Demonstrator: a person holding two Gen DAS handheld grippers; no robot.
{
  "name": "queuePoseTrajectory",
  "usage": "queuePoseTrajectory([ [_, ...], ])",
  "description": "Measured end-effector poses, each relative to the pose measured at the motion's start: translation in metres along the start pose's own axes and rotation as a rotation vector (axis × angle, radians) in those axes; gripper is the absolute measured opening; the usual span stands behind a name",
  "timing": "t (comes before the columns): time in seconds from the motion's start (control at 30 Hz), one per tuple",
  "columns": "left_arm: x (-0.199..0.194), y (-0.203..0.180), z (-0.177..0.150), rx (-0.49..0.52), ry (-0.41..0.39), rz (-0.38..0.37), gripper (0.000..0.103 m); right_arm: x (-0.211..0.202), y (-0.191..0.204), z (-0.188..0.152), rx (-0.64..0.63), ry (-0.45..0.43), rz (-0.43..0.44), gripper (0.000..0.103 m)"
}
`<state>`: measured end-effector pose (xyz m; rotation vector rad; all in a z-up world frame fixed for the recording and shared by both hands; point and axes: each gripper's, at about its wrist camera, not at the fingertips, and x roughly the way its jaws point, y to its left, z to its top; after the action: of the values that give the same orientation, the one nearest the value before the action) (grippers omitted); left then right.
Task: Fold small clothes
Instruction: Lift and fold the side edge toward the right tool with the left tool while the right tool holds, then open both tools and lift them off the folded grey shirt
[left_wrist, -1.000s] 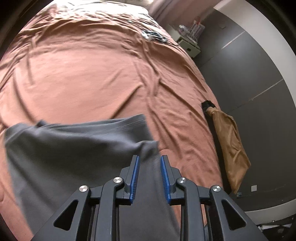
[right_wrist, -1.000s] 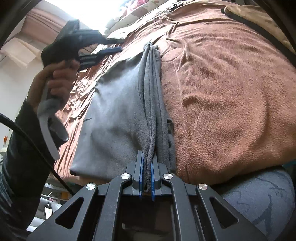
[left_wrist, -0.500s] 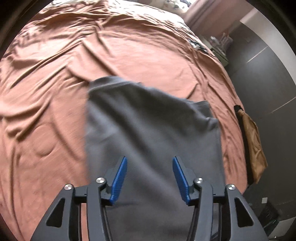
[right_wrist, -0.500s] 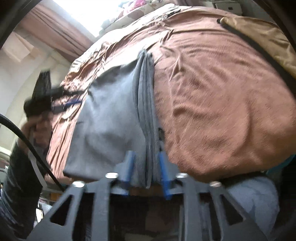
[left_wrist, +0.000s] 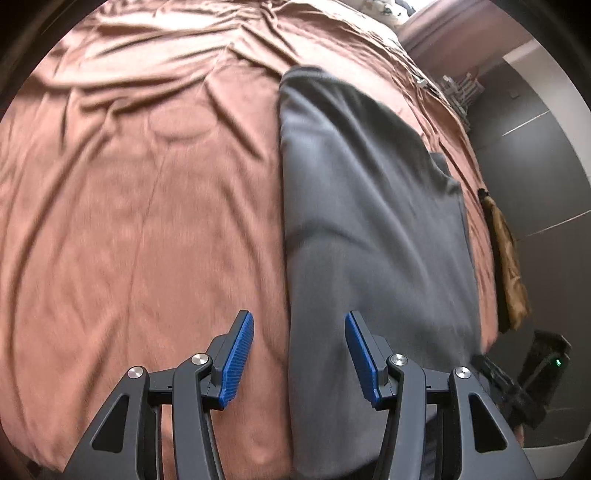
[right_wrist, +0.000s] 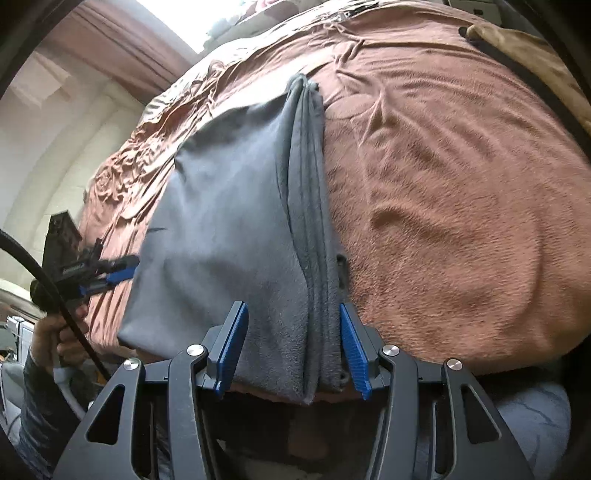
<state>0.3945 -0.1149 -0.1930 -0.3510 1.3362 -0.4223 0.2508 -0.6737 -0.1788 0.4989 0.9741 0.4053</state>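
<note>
A: What is being risked here, taken from the left side across to the right?

B: The grey garment (left_wrist: 369, 229) is lying folded lengthwise on the brown bedspread (left_wrist: 147, 206), close to the near edge of the bed. To the left of the garment, the left gripper (left_wrist: 299, 354) is being held with its jaws apart and nothing pressed between them; the garment's left fold edge is only being straddled. If that edge is being caught by the right-hand pad (left_wrist: 360, 354) while the gripper is being moved, the fold is likely being dragged open.

A: And at the garment's right side?

B: There the right gripper (right_wrist: 291, 349) is opening its jaws. The bunched stack of edges (right_wrist: 314, 221) is lying between the pads (right_wrist: 231, 347), but it is no longer being pinched. The layers are possibly being left to slump or spread, since they are being released near the bed's edge.

A: How are the hands being posed?

B: Left of the garment, the person's hand (right_wrist: 61, 338) is being wrapped around the left gripper's handle, with the tool being pointed in toward the cloth. The right gripper is being aimed down and forward along the garment's right edge; its hand is not being shown.
</note>
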Motion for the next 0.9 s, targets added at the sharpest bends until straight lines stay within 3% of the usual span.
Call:
queuePoseTrajectory([
  [0.07,0.0,0.004,-0.011,0.002,0.001,-0.026,0.052,0.003,-0.001,0.001,-0.005,-0.004,-0.005,0.048],
  [0.13,0.001,0.007,-0.021,-0.007,0.012,-0.065,0.04,0.006,-0.004,0.003,0.0,-0.005,-0.013,0.048],
  [0.23,0.001,0.008,-0.033,-0.021,0.031,-0.121,0.028,0.007,-0.009,0.004,0.016,0.002,-0.025,0.034],
  [0.57,-0.002,0.017,-0.068,-0.094,0.032,-0.193,0.027,0.001,-0.013,-0.003,0.036,0.013,-0.016,0.032],
  [0.63,0.002,0.021,-0.07,-0.136,0.026,-0.208,0.019,0.002,-0.01,-0.002,0.026,0.02,-0.024,0.032],
  [0.7,0.003,0.024,-0.073,-0.171,0.017,-0.215,0.014,0.003,-0.007,-0.002,0.033,0.023,-0.021,0.019],
  [0.9,-0.021,0.017,-0.07,-0.155,-0.029,-0.231,0.009,-0.001,0.006,-0.006,0.024,0.015,-0.023,0.011],
])
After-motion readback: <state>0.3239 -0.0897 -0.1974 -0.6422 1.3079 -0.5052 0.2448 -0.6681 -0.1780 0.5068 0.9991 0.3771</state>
